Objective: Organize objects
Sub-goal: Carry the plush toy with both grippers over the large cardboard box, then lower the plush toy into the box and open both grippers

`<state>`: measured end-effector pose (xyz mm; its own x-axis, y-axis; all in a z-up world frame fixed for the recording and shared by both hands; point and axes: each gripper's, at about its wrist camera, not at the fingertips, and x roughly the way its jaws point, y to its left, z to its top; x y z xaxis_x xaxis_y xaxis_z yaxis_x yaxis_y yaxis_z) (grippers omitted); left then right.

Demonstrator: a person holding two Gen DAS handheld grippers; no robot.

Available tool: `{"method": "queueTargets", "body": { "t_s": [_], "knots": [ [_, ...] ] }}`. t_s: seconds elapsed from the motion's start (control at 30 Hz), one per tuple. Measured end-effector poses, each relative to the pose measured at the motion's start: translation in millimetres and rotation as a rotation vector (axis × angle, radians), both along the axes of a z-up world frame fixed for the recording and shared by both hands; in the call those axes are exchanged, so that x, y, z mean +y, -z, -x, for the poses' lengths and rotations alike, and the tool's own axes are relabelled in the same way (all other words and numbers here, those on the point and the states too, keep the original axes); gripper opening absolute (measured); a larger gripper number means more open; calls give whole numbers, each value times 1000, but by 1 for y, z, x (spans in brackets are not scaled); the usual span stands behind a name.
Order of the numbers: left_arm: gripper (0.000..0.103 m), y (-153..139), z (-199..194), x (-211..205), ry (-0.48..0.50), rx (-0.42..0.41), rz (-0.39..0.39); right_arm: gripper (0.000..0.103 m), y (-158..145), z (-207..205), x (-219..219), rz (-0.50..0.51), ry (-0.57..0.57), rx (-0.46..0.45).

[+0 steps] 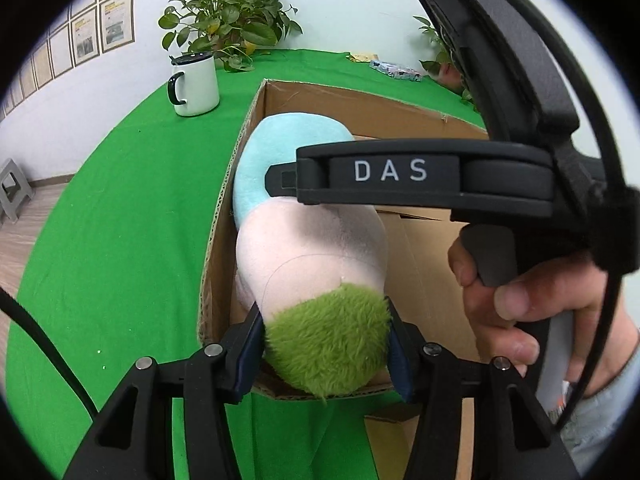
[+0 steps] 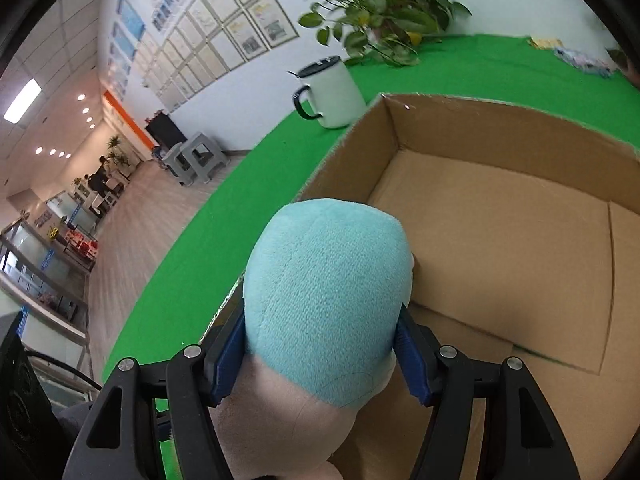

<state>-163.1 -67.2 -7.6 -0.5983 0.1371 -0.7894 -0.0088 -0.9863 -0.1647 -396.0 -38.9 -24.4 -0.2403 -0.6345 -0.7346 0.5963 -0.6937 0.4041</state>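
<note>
A plush toy (image 1: pixel 312 248) with a pale pink body, light blue end and fuzzy green end hangs over the left wall of an open cardboard box (image 1: pixel 400 116). My left gripper (image 1: pixel 326 344) is shut on its green end. My right gripper (image 2: pixel 322 344) is shut on the blue end (image 2: pixel 324 292), above the box (image 2: pixel 500 240). The right gripper body crosses the left wrist view (image 1: pixel 400 176), held by a hand.
A white mug with a black handle and lid (image 1: pixel 194 84) stands on the green tablecloth (image 1: pixel 120 220) left of the box, also in the right wrist view (image 2: pixel 332 94). A potted plant (image 1: pixel 228 20) stands behind it. Small packets (image 1: pixel 396 70) lie at the far edge.
</note>
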Motion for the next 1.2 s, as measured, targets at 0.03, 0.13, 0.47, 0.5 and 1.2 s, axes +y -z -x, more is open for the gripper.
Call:
{"method": "queueTargets", "body": {
  "t_s": [0.03,0.13,0.47,0.5,1.2],
  "knots": [
    [54,-2,-2,-2,10,6,-8,64,2,2,-3,2,-10,6],
    [54,-2,-6,-9,39,26,-15,64,2,5,-14,-2,-20,24],
    [40,-7,-20,-16,25,54,-52,66,-17,-18,-26,-75,-2,139],
    [40,-7,-21,-18,16,53,-61,67,-21,-23,-24,-80,3,144],
    [60,-41,-73,-21,-77,177,-7,102,-117,-146,102,-51,327,245]
  ]
}}
